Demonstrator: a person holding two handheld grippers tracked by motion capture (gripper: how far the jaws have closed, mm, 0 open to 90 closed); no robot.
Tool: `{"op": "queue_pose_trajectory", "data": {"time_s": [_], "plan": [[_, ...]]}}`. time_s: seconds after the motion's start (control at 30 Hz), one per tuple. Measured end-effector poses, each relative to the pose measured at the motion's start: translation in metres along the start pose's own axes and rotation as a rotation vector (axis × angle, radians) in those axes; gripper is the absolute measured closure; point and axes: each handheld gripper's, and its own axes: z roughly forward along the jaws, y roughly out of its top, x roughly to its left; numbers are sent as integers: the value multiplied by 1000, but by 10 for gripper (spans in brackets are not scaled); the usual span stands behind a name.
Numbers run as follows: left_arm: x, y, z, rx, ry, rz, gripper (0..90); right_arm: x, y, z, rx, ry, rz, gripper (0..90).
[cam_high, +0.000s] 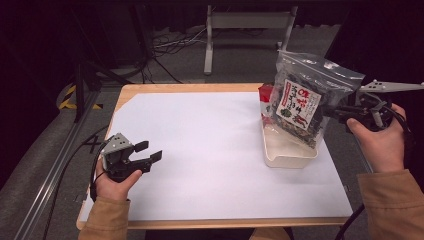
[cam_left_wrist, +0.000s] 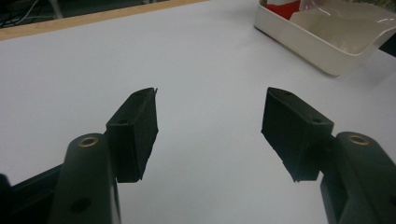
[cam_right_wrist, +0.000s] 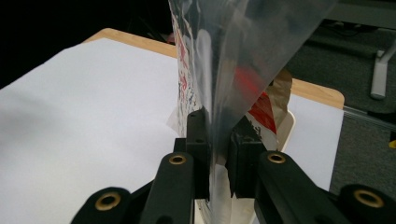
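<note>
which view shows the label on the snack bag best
The high view: the bag faces the camera with its printed label readable, held over the bin. The right gripper view sees it edge-on between the jaws. The left gripper view catches just a clear corner.

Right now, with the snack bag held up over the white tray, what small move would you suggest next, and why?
Probably lift a little more: the right gripper is clamped on the clear snack bag, whose lower corner hangs in or just over the white tray, beside a red packet. The left gripper waits open.
</note>
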Motion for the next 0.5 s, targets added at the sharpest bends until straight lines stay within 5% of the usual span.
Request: {"op": "queue_pose_trajectory", "data": {"time_s": [0.5], "plan": [[-2, 0, 1, 1, -1, 3, 357, 0, -10, 18, 43, -20, -13, 803]]}}
